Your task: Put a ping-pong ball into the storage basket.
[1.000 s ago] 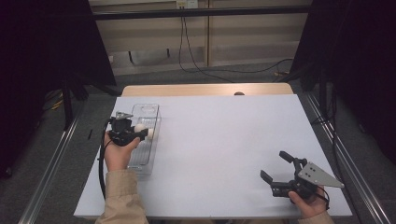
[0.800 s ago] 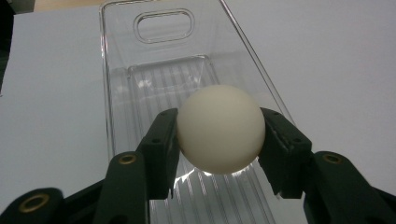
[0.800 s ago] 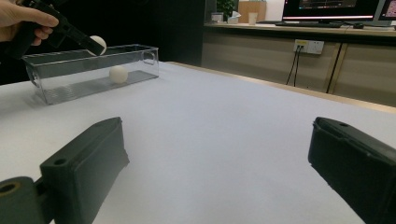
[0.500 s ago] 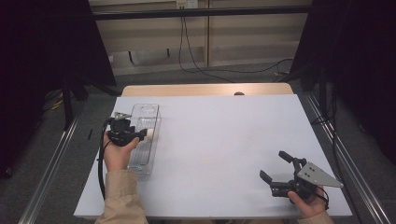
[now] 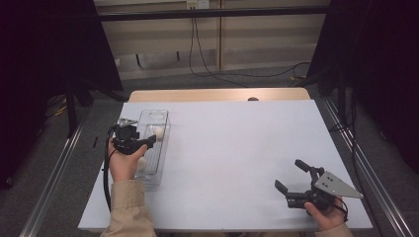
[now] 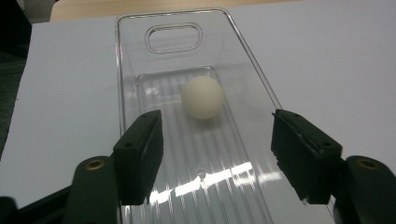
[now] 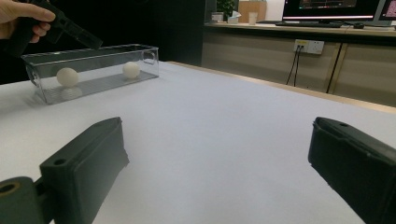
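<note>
High view: a clear plastic tray (image 5: 159,116) lies lengthwise near the left edge of the white bench (image 5: 237,148), and the left gripper (image 5: 148,140) hangs over its middle, with one white ball (image 5: 158,132) just beyond the gripper and a second ball (image 5: 142,163) nearer the person, beside the left hand. The right gripper (image 5: 291,183) rests at the near right corner of the bench, well apart from the tray, jaws spread and nothing between them. Left gripper view: the jaws have just been opening and now stand apart with nothing between them; the far ball (image 6: 202,97) sits on the ribbed tray floor (image 6: 219,158) just ahead of the fingertips, free of both pads. Right gripper view: both balls lie inside the tray (image 7: 93,70), one near its far end (image 7: 131,69) and one near its close end (image 7: 67,76), with the left gripper above the tray's rim. Judgement: the far ball appears to be freshly deposited, so two balls are stowed; no further balls are seen on the bench, so the left gripper likely only needs to withdraw.
</note>
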{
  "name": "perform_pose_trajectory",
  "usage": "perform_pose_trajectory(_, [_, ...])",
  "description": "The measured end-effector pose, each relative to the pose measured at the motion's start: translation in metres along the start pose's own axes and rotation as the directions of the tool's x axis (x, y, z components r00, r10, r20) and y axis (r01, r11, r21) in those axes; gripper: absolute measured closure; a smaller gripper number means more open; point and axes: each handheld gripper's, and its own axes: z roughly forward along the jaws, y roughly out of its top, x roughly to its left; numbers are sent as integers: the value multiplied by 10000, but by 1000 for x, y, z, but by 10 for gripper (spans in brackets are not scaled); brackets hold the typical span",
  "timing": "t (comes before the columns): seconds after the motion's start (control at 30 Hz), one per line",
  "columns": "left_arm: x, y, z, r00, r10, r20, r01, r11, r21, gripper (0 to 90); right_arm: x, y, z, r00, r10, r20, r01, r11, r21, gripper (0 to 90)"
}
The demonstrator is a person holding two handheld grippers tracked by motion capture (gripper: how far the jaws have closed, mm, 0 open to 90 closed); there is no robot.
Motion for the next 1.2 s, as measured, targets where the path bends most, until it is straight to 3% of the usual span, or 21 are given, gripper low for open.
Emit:
perform_pose_trajectory(0.23, [-3,1,-1,9999,-133,26,134,9996,-229,219,0,0,0,10000,54,17,-54,10000,-37,32])
perform_pose_trajectory(0.8, [-7,0,-12,9995,-169,269,189,9969,-764,78,0,0,0,10000,61,78,-61,10000,-44,32])
perform_pose_trajectory(0.93, [-7,-5,-14,9985,-248,492,306,9921,-1213,63,-1,0,-1,9999,65,91,-64,10000,-47,32])
perform_pose_trajectory(1.03, [-8,-7,-15,9983,50,581,31,9903,-1391,53,-1,0,-1,9999,70,107,-69,10000,-52,32])
perform_pose_trajectory(1.2, [-7,-10,-20,9976,-26,698,143,9859,-1668,46,-1,0,0,9999,65,108,-64,10000,-54,32])
